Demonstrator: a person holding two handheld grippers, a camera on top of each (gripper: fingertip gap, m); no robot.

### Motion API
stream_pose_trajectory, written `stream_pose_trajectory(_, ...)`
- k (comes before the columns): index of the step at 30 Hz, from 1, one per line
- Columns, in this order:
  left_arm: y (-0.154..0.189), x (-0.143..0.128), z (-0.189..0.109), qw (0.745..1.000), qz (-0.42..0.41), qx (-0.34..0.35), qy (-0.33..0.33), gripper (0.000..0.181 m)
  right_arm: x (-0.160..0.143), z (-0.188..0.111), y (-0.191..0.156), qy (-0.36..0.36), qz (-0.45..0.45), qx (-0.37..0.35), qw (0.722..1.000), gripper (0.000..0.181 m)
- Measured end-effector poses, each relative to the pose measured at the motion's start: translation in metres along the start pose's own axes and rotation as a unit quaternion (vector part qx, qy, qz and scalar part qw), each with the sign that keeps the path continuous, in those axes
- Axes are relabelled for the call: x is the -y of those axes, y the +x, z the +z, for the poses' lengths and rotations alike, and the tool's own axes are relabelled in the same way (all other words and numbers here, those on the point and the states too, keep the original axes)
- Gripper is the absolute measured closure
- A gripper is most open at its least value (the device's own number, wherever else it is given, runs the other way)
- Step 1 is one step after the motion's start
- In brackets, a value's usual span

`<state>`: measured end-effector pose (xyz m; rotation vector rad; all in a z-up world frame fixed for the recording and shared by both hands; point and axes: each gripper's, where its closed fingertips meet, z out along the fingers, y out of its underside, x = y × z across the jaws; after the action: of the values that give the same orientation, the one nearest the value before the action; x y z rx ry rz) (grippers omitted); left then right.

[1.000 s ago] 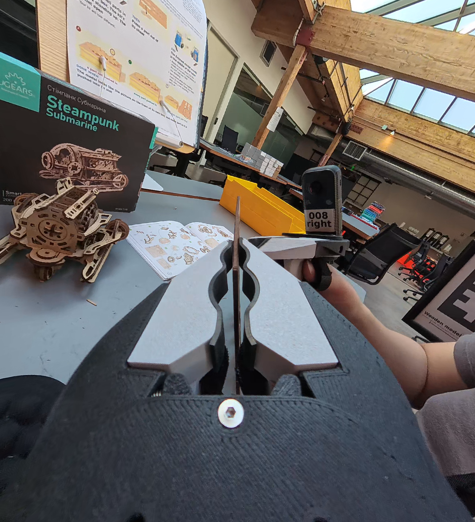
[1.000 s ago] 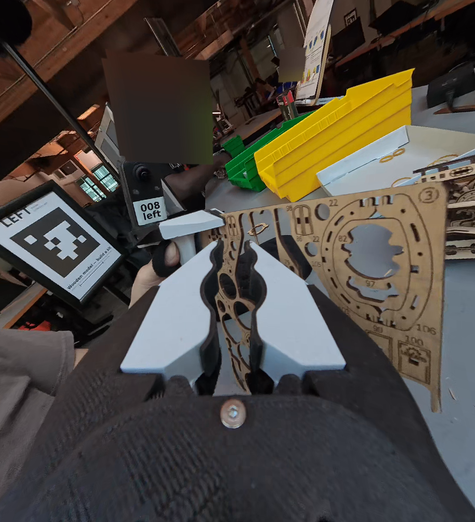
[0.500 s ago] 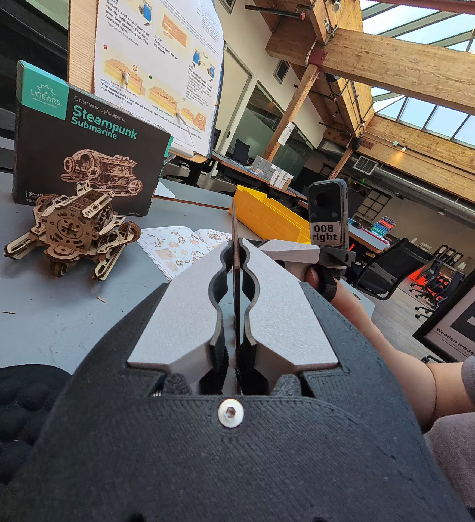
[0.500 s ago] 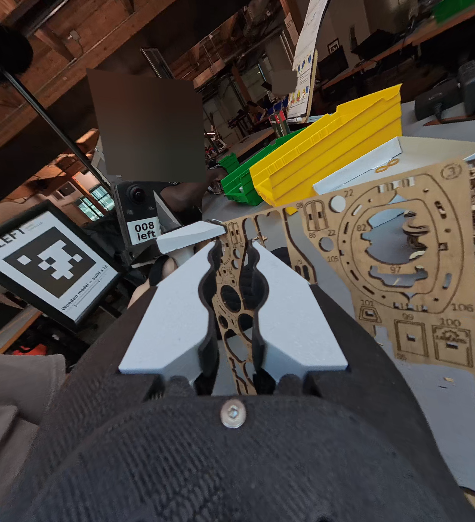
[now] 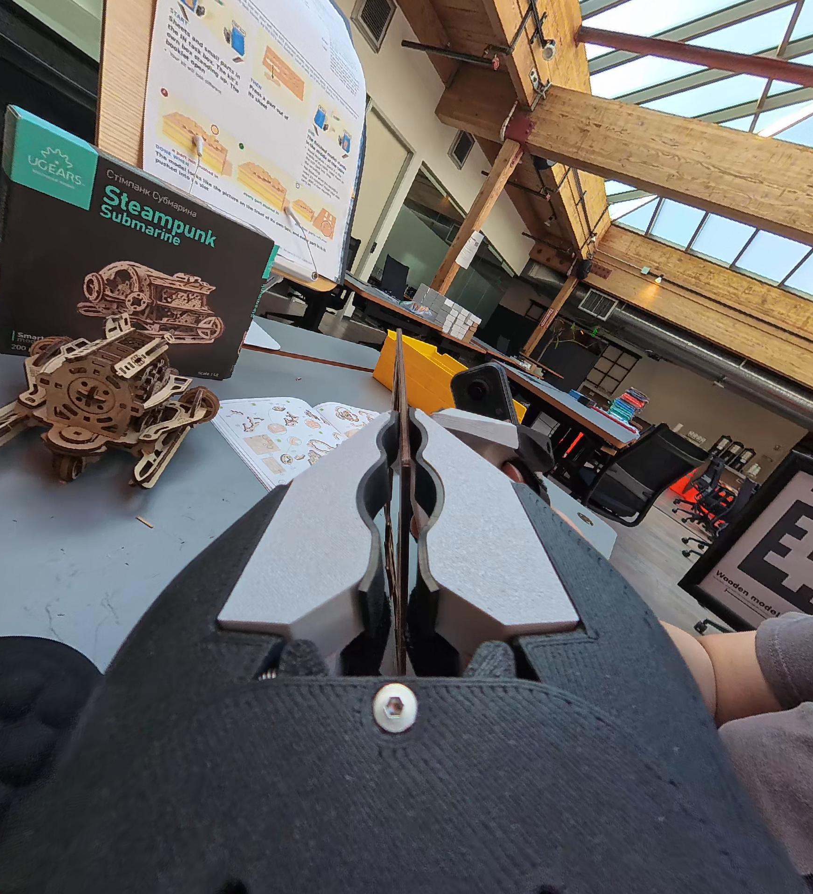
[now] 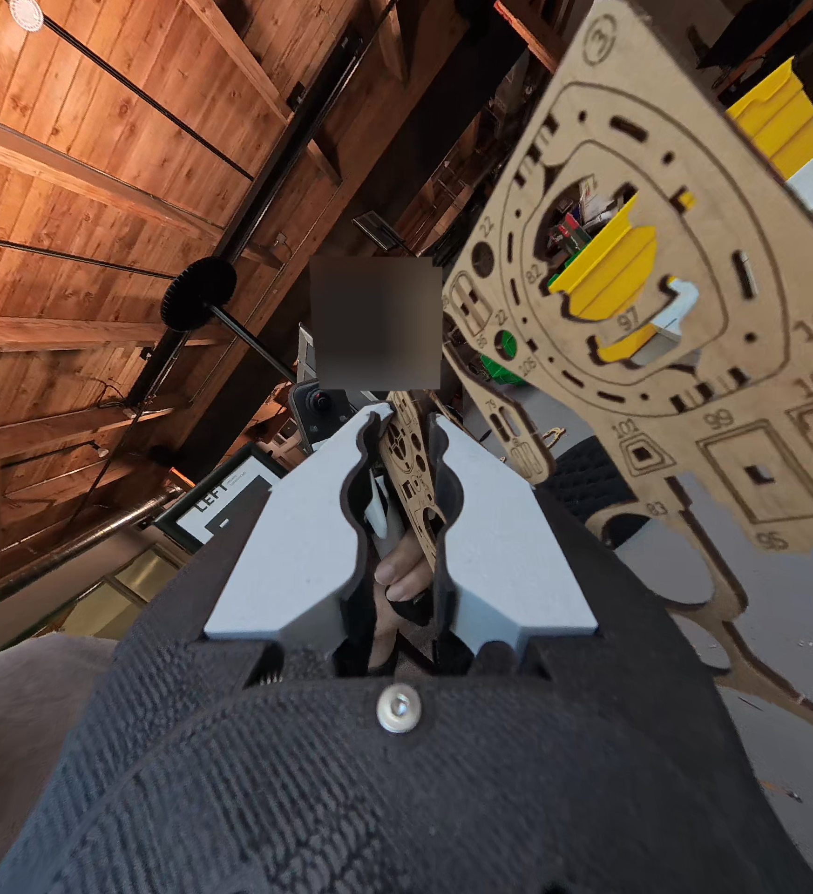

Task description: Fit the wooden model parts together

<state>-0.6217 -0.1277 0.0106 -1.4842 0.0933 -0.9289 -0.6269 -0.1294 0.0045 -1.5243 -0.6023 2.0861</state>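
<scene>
Right tool [image 6: 402,425] has tipped up and now sits slightly open around the sheet [image 6: 685,309], so only the left tool [image 5: 400,425], clamped on its edge, really holds it.

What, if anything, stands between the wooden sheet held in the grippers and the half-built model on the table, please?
Nothing visible does. The left gripper is shut on the wooden sheet, seen edge-on, and the half-built model sits to its left on the grey table. Only bare tabletop and a few splinters lie between them; the open booklet lies beside that path.
</scene>
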Motion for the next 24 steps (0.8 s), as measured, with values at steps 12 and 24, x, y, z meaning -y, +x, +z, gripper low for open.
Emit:
stream_pose_trajectory(12, 0.0015, -0.0027, 0.0007, 1.000, 0.017, 0.013, 0.019, 0.181, 0.0033, -0.0032, 0.0051, 0.049, 0.037, 0.004, 0.998, 0.174)
stream_pose_trajectory(24, -0.0012, -0.0039, -0.0021, 0.999, 0.026, 0.024, 0.016, 0.181, 0.0044, -0.0096, 0.0050, 0.053, -0.008, -0.018, 0.998, 0.172)
